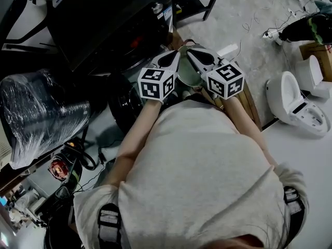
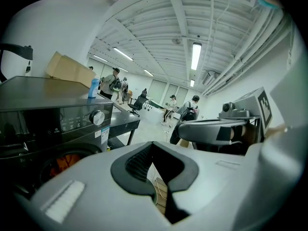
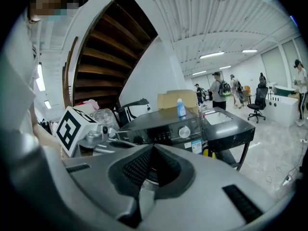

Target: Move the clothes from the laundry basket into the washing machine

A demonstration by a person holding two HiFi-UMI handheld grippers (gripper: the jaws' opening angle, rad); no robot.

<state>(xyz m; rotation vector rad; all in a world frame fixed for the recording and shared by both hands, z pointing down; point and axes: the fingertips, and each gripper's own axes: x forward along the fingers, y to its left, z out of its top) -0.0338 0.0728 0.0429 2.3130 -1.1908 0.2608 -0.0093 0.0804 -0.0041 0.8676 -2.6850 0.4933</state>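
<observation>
Head view: left gripper point(image 1: 175, 56) and right gripper point(image 1: 191, 53) side by side, jaws pressed together on nothing, tips almost meeting over a round greenish tub point(image 1: 188, 77) just below, seemingly poised to reach for a load. Ahead and left of the left gripper, dark washing machine point(image 2: 53, 121), knob point(image 2: 97, 117) facing the tools. Orange patch point(image 2: 65, 162) low in its front, likely clothes already inside; none visible nearer the jaws.

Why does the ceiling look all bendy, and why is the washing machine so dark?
Left gripper view: the wide lens bends the ceiling and blackens the corners. Right gripper view: same bulge. Head view: the washing machine sits in shadow, the floor bright.
</observation>
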